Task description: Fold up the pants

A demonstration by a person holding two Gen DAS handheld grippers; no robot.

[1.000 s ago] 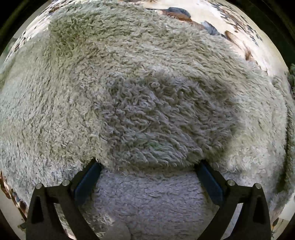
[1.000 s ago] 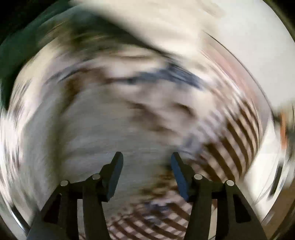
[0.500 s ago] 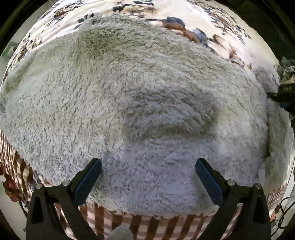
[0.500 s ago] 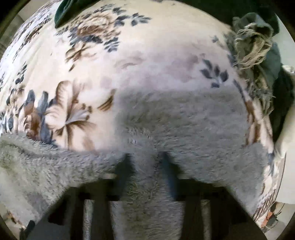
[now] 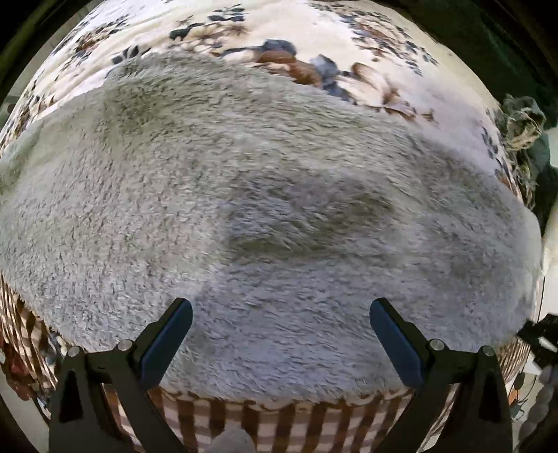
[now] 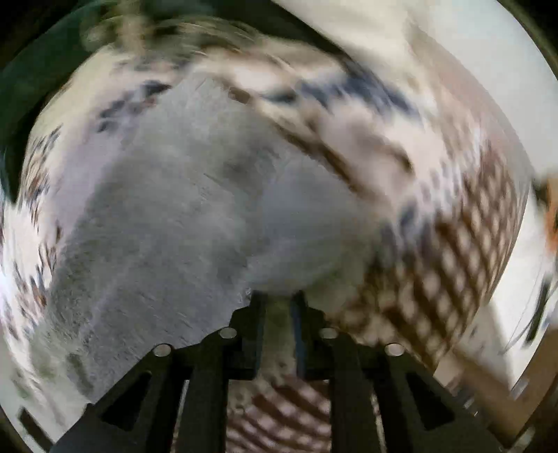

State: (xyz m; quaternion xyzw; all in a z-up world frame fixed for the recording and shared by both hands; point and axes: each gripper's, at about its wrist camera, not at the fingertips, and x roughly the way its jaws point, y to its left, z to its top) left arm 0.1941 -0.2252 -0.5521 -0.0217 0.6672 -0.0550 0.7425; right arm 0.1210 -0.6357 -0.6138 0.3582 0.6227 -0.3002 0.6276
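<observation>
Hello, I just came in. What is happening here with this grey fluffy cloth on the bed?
A person is folding fluffy grey pants on a flowered blanket, with a gripper in each hand. The left gripper hangs above the pants, wide open and holding nothing. The right gripper has a fold of the grey fabric between its nearly closed fingers; its jaws are opening slightly. The right view is blurred, so that hand is moving fast.

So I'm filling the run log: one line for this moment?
left tongs: open above grey fleece pants | right tongs: gripping pants fold, opening | floral blanket beneath
</observation>
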